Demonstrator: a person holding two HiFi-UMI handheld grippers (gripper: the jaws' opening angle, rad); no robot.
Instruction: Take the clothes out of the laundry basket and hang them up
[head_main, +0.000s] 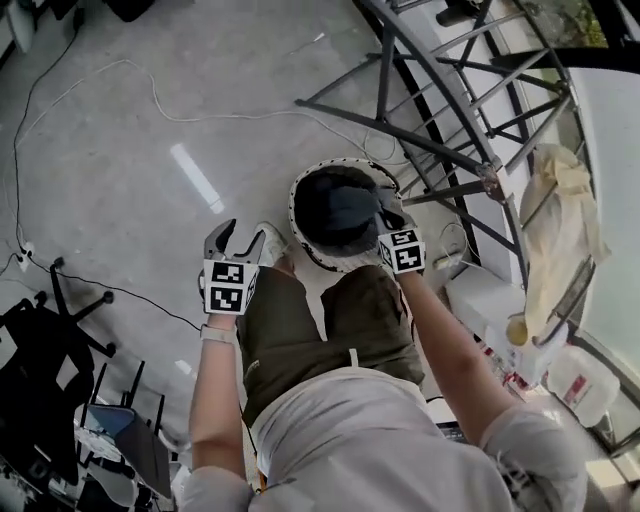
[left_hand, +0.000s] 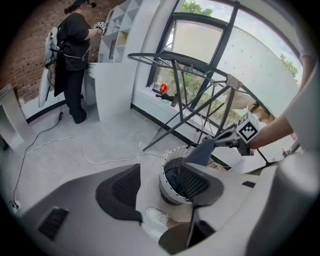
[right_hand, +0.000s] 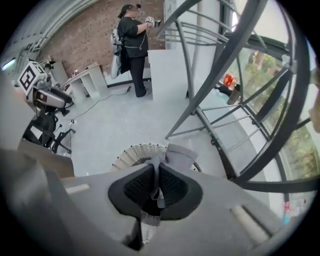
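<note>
A round white laundry basket (head_main: 296, 203) stands on the floor at my feet, with dark clothes in it. My right gripper (head_main: 388, 216) hangs over its right rim, shut on a grey-blue garment (head_main: 347, 210) that trails up out of the basket. In the right gripper view the cloth (right_hand: 177, 156) is bunched between the closed pads (right_hand: 157, 181), above the basket rim (right_hand: 131, 152). My left gripper (head_main: 238, 238) is open and empty, left of the basket. The left gripper view shows the garment (left_hand: 200, 152) hanging from the right gripper (left_hand: 231, 142) over the basket (left_hand: 163, 182).
A dark metal drying rack (head_main: 450, 150) stands right behind the basket, with a cream cloth (head_main: 560, 220) hung on its right side. A white cable (head_main: 150, 100) crosses the floor. An office chair (head_main: 50, 340) is at the left. Another person (left_hand: 75, 60) stands far off.
</note>
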